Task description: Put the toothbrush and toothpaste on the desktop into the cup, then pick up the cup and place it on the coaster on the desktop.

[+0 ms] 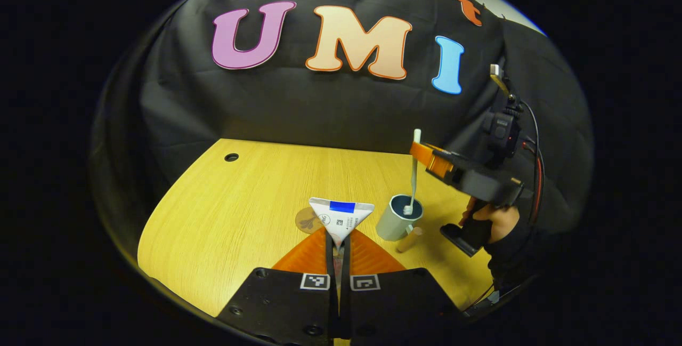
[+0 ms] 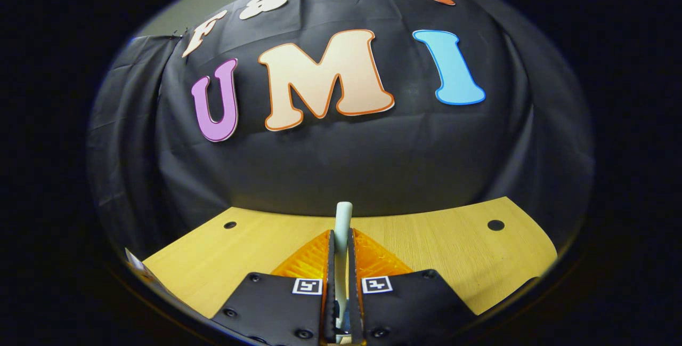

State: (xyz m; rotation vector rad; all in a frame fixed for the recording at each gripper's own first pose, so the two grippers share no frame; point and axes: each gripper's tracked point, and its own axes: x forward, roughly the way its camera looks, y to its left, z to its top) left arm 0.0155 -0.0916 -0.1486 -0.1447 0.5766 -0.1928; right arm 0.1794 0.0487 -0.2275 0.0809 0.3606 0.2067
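Left tool (image 1: 338,252) first: its two fingers are pressed together on the crimped tail of a white toothpaste tube with a blue band (image 1: 341,216), holding it up above the light wooden table (image 1: 234,212) with the wide flat end facing the camera. Just behind the tube, a round brown coaster with a dark pattern (image 1: 306,220) lies flat on the table, partly hidden by it. Over to the right stands a pale grey cylindrical cup with a dark inside (image 1: 398,218), a wooden-looking handle sticking out near its base. A white toothbrush (image 1: 413,173) stands nearly upright with its lower end down inside the cup's mouth. The right tool (image 1: 426,157) pinches the toothbrush high on the stem, with a person's hand (image 1: 493,220) in a dark sleeve gripping the handle below. In the right gripper view, the right tool (image 2: 341,260) is closed on the pale stem of the toothbrush (image 2: 343,218), which pokes up between the fingers, with the table (image 2: 453,250) beyond.
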